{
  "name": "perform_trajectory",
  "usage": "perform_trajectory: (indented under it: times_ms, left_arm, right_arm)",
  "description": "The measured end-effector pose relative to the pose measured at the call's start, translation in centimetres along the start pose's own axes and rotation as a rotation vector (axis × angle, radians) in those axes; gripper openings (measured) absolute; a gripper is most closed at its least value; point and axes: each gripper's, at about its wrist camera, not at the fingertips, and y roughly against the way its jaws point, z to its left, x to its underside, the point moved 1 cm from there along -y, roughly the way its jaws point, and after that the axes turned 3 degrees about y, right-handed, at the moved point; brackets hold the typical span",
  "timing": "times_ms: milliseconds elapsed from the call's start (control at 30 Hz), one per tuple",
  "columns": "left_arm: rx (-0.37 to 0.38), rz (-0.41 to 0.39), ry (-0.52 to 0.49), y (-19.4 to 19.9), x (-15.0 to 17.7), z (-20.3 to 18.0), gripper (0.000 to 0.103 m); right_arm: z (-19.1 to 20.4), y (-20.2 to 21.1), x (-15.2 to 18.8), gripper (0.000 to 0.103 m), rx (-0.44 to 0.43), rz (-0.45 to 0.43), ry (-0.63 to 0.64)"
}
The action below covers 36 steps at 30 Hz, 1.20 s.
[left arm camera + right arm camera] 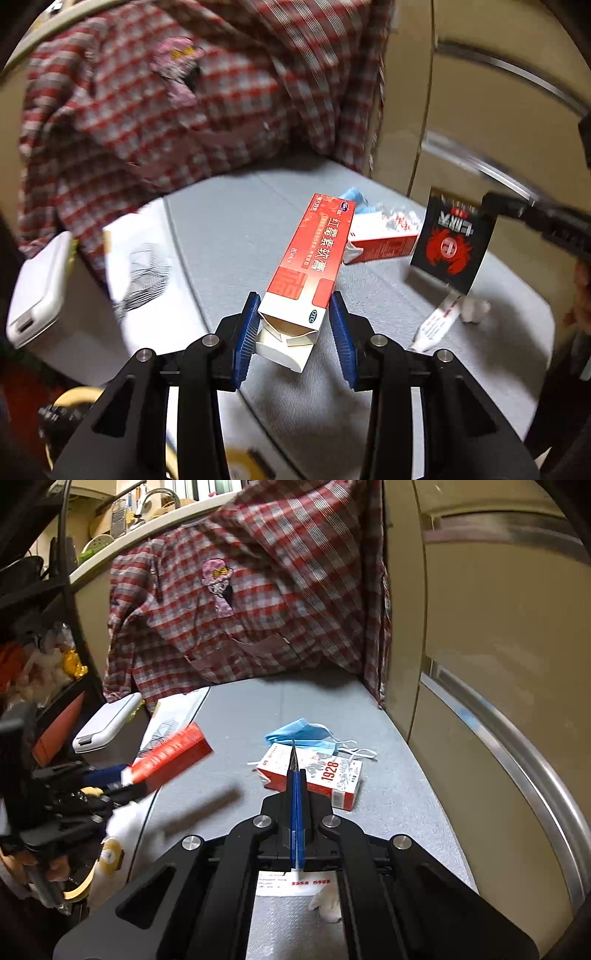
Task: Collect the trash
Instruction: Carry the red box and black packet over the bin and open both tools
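A: What is shown in the left wrist view?

B: A long red ointment carton (310,258) is seen lifted off the grey table (229,229), its open white end held between the blue pads of the left gripper (295,325). The left pad is pressed to the carton; whether the right pad touches cannot be told. On the far right a black sachet (454,243) is pinched by the right gripper (495,206). Behind the carton a red 1928 box (384,240) and a blue face mask (354,201) are lying on the table. A small tube (439,321) and a white crumpled scrap (476,310) are seen near right.

A: And the right wrist view?

B: The right gripper's pads are pressed together on the thin edge of the sachet. Past them the 1928 box and the mask are seen touching, mid table. The red carton is held aloft at left by the left gripper. A white lidded bin (107,723) stands far left beside the table; its lid appears closed and its contents are hidden.

A: Which step is in hand?

B: Pick-up is judged to be done for two pieces, with several left. A carry to a trash container is called for next, and the bin lid would probably have to be opened first.
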Motion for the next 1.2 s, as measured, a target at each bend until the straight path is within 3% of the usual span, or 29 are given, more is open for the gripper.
perform_trajectory:
  times_ms: [267,700,967,1200]
  left_arm:
    - [-0.088,-0.075,0.056,7.8,-0.1,1.0,0.038]
    - [-0.333,-0.146,0.220,16.6,2.3,6.5,0.038]
    - [-0.462,-0.119,0.356,19.3,5.8,11.9,0.038]
    - [-0.517,-0.092,0.450,21.4,8.3,15.2,0.038]
  right_arm:
    - [3.5,3.8,-1.3,0.000,-0.035,-0.055,0.053]
    - [15.1,6.1,-2.9,0.000,-0.225,-0.097,0.222]
    - [23.9,4.8,-1.8,0.000,-0.331,-0.070,0.337]
    - [29.8,3.1,-0.5,0.000,-0.399,-0.034,0.400]
